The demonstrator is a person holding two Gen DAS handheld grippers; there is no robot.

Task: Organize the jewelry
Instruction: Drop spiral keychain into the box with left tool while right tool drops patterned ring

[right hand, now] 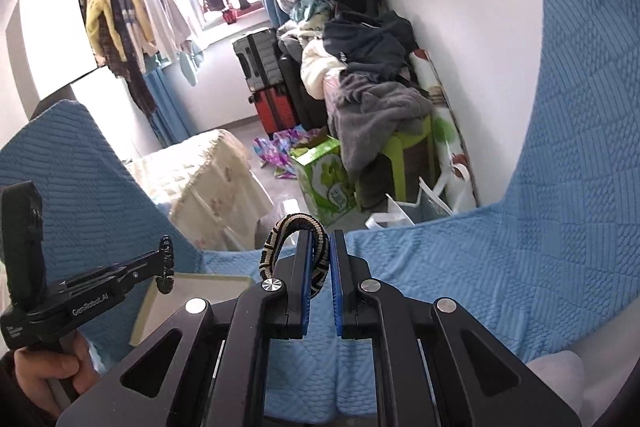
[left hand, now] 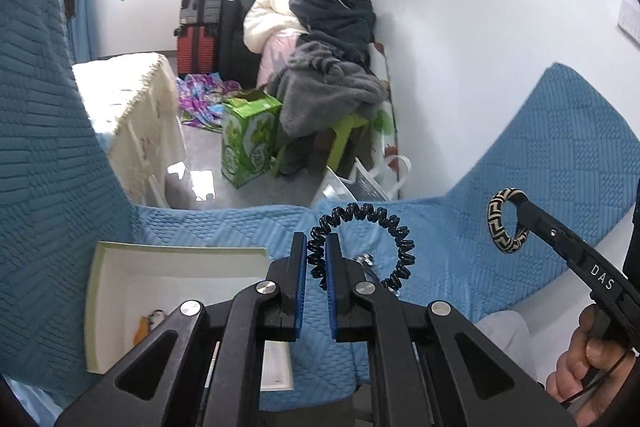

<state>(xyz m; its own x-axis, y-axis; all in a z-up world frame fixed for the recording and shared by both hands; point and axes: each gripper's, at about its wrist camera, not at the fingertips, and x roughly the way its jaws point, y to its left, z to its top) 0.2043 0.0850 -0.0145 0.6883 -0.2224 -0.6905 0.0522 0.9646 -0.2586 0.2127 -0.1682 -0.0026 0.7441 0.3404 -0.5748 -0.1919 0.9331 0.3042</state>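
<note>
left gripper (left hand: 316,259) fills the left wrist view, jaws pinched on a black coiled bracelet (left hand: 362,243) raised over the blue quilted cover (left hand: 520,163), beside the open white box (left hand: 120,267). right gripper (right hand: 320,259), in the right wrist view, clamps a black-and-cream woven bangle (right hand: 288,239) above that cover.

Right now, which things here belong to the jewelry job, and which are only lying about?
Belong:
left gripper holding black coil bracelet
right gripper holding patterned woven bangle
white box

Lying about:
green carton
red suitcase
clothes pile
</note>
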